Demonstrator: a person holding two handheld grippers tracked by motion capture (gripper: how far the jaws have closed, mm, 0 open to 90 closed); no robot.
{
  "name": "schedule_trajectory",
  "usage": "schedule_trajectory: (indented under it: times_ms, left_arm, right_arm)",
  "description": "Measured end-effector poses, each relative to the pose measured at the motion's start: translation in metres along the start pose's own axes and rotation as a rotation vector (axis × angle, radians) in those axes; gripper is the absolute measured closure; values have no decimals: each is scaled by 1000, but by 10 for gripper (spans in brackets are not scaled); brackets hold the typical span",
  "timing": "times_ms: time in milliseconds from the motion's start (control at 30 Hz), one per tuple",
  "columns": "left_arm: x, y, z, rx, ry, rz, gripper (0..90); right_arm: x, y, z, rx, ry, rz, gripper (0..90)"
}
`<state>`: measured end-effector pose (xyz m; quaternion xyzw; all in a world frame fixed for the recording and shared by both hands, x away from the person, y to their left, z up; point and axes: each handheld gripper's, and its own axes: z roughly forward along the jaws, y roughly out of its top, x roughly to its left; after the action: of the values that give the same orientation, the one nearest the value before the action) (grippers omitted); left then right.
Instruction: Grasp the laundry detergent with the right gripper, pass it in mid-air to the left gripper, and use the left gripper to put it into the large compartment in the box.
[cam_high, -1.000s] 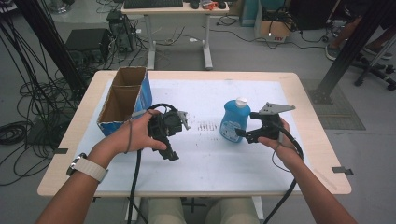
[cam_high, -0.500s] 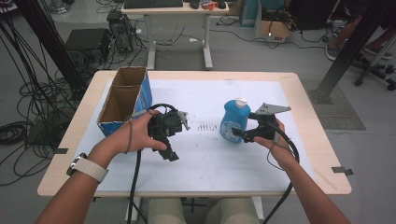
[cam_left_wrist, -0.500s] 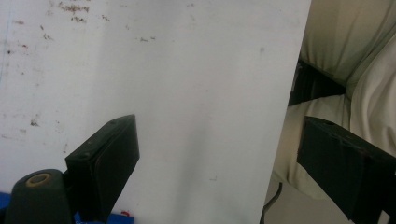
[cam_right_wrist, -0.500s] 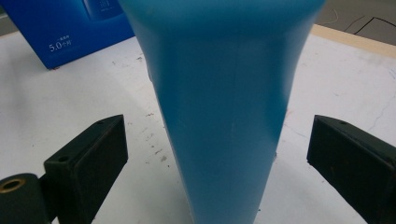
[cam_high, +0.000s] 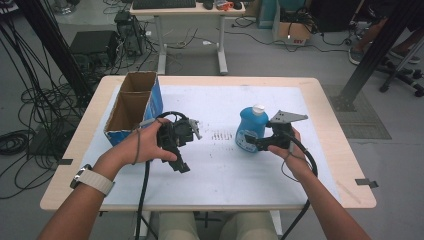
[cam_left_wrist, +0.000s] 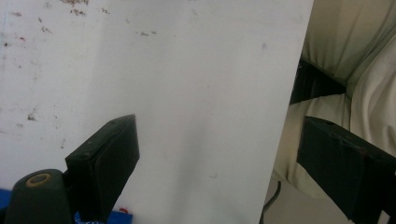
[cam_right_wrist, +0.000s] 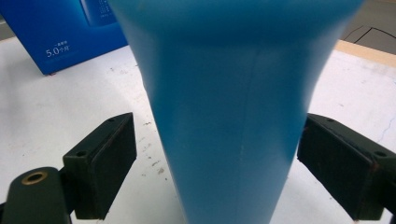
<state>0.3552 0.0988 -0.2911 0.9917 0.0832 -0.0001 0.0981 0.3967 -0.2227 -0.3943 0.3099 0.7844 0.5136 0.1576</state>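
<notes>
bottle (cam_high: 248, 131) blue, upright (white cap)

Even, diffuse light from overhead fills the room, bright with no hard glare. On the white counter (cam_high: 220, 170) shadows are faint and soft, lying close under the hands. The high view is slightly soft and bends at its edges, where floor and cables curve. In the right gripper view the bottle (cam_right_wrist: 233, 93) sits so near that it is blurred, with a smooth sheen down its side. In the left gripper view the jaws look dark and a little out of focus.
</notes>
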Motion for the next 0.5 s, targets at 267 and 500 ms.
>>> schedule_trajectory:
  times_ms: [267,500]
  left_arm:
    - [1,-1,1,0,-2,0,132]
    - [1,-3,4,-29,-12,-15,132]
  right_arm:
    - [-1,-2,4,-10,2,-13,157]
    - [-2,-4,6,-16,2,0,242]
